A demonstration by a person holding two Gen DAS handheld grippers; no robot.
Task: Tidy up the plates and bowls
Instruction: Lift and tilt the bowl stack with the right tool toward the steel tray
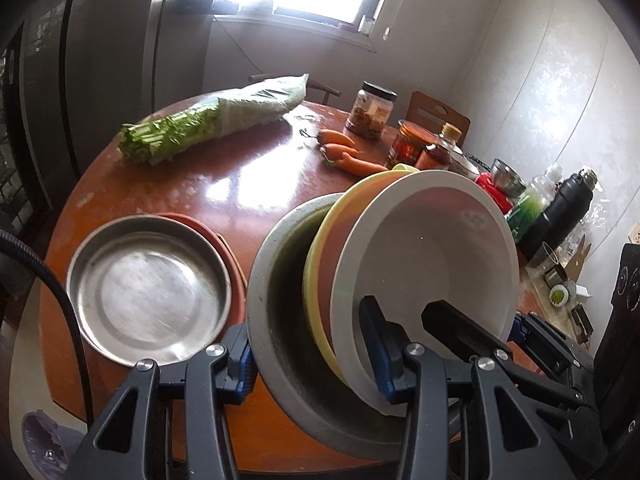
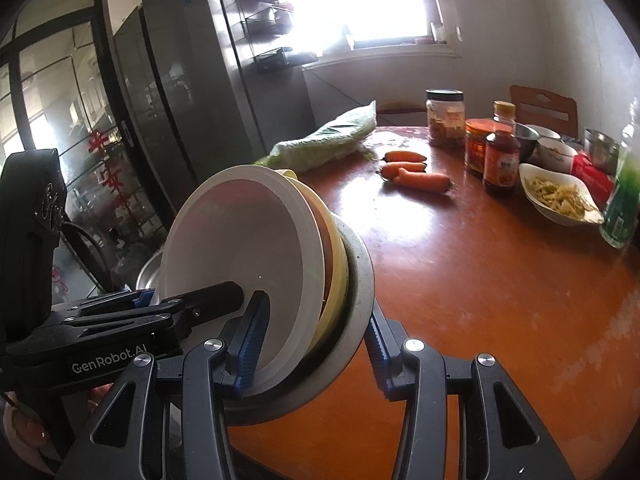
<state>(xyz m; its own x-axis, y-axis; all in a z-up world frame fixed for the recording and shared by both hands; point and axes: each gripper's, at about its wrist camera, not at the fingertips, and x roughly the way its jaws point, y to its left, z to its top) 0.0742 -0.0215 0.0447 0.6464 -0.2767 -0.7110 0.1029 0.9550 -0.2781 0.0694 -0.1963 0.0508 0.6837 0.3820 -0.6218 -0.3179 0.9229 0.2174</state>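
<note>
Grey bowl stack gripped from both sides

Grey and speckled, the outermost bowl (image 1: 280,320) is seen tilted almost on edge, with a yellow bowl (image 1: 320,280) and a white bowl (image 1: 432,264) nested inside it. The stack is clamped across its rims by both tools: the left tool (image 1: 314,360) is clenched on the grey rim and white wall at the stack's near edge, and the right tool (image 2: 316,344) is clenched on the same stack, one blue ribbed finger inside the white bowl and the other behind the grey one. The stack appears to be held clear of the glossy reddish counter (image 2: 460,272), its open mouth turned sideways.

Left of the stack, a shallow steel plate (image 1: 150,296) is seen lying flat on a reddish plate (image 1: 224,240), just beside the grey rim. Both hands are equally near the stack; a set-down would call for the mouth to be tipped upward first. Beyond the stack lie carrots (image 1: 344,152) and bagged greens (image 1: 212,116); jars (image 2: 444,118) are lined up further back. Smooth rims could slip between the pads.
</note>
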